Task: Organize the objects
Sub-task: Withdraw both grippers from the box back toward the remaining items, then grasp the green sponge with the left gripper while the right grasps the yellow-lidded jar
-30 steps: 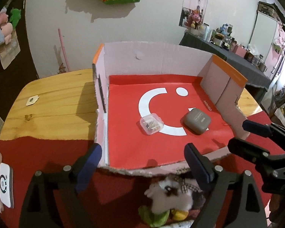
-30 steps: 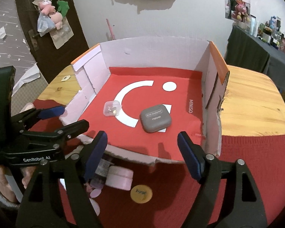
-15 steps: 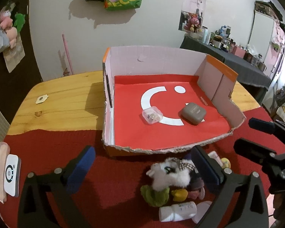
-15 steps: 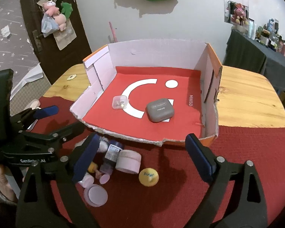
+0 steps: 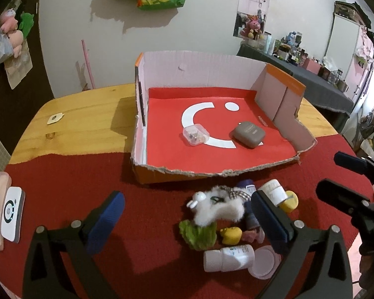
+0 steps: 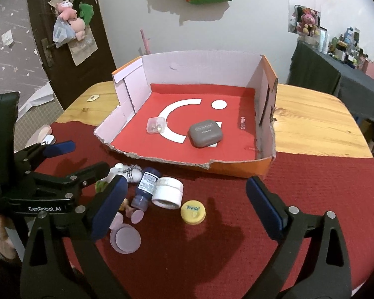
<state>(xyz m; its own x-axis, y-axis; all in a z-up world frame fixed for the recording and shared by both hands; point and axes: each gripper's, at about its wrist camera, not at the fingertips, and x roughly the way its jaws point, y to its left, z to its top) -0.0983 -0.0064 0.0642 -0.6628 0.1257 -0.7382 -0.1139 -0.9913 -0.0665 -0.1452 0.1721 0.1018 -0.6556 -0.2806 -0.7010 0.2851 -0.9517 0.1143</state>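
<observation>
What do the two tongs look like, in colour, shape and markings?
Both are alike. The left tongs and the right tongs each have two black angular arms with triangular cut-outs and silver screws, tipped with flat dark blue pads. In the right wrist view, the left tongs' black body bears white lettering, "GenRobot.AI". No cables show.

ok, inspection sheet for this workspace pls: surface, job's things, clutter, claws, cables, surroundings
Surface: wooden table, red cloth over its near part.
Job's things: cardboard box holds grey case and clear case, apart; loose pile before it: plush toy, dark bottle, white jar, yellow lid, white bottle.
Clutter: white device at the cloth's left edge.
Claws: left claw open; right claw opening; neither touches anything.
Cables: nothing seen.
Surroundings: door, green bag on the wall, cluttered side table.
</observation>
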